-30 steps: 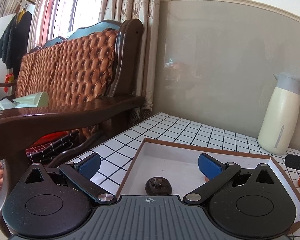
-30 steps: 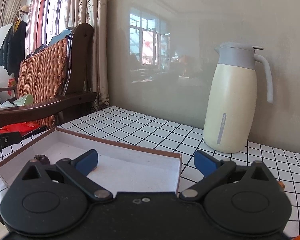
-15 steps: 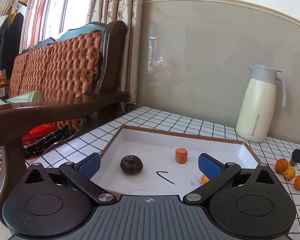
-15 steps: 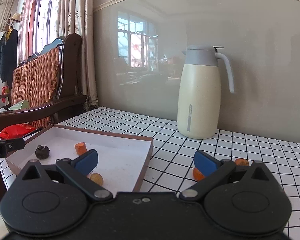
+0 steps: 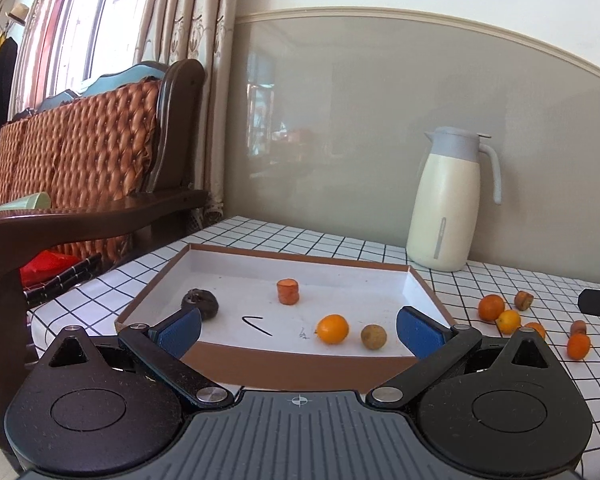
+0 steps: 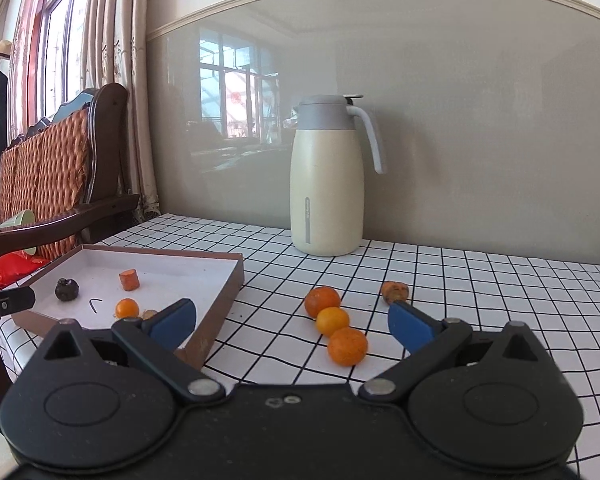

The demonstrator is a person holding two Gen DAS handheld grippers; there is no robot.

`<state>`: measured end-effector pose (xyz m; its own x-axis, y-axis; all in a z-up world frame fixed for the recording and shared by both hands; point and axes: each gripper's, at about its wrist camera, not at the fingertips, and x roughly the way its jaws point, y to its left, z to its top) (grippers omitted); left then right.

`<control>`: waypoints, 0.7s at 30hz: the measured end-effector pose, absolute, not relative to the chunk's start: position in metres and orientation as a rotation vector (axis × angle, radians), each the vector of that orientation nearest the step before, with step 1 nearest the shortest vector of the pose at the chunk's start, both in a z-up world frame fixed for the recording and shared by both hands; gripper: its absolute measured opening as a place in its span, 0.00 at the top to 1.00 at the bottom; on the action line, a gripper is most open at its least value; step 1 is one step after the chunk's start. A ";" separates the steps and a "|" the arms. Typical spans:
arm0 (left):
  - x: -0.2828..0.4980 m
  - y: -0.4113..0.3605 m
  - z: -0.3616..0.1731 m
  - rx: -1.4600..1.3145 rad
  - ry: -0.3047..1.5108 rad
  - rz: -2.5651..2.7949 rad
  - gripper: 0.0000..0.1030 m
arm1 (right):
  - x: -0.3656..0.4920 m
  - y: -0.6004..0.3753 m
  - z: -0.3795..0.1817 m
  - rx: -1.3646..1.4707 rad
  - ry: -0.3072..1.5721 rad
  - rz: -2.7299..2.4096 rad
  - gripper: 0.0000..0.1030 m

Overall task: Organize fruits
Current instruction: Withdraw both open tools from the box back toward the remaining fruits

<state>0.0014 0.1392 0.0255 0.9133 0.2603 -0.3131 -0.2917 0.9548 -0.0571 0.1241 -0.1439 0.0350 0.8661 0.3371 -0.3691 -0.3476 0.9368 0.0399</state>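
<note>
A brown cardboard tray [image 5: 300, 368] with a white floor lies on the checked tablecloth. In it are a dark wrinkled fruit [image 5: 200, 303], a carrot chunk [image 5: 288, 291], a small orange [image 5: 332, 329] and a tan longan [image 5: 373, 336]. My left gripper [image 5: 299, 332] is open and empty, just in front of the tray's near wall. My right gripper [image 6: 292, 326] is open and empty, right of the tray [image 6: 220, 304]. Three small oranges [image 6: 332, 322] lie in a row between its fingers' line of sight, with a brownish fruit [image 6: 395, 290] behind.
A cream thermos jug [image 6: 327, 180] stands at the back by the wall. A wooden sofa with orange cushions [image 5: 76, 152] is left of the table, its armrest close to the table edge. More small fruits [image 5: 508, 316] lie right of the tray.
Both grippers have pulled back and swung right, away from the tray. The tray's fruits and the loose oranges on the cloth have come into view. Both stay open.
</note>
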 end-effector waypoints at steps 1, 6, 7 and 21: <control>0.001 0.135 0.026 -0.104 0.305 0.274 0.00 | 0.121 -0.147 0.035 -0.037 0.377 0.353 0.06; 0.001 0.114 0.024 -0.095 0.294 0.221 0.00 | 0.112 -0.159 0.033 -0.096 0.366 0.315 0.06; 0.003 0.110 0.023 -0.090 0.300 0.215 0.00 | 0.111 -0.164 0.031 -0.103 0.369 0.305 0.06; 0.019 0.044 0.009 0.030 0.306 0.094 0.00 | 0.106 -0.216 0.017 -0.105 0.399 0.198 0.06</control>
<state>0.0186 0.0443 0.0089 0.9493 0.0974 -0.2990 -0.0883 0.9951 0.0439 0.1057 -0.2160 0.0166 0.9024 0.1707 -0.3957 -0.2118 0.9753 -0.0622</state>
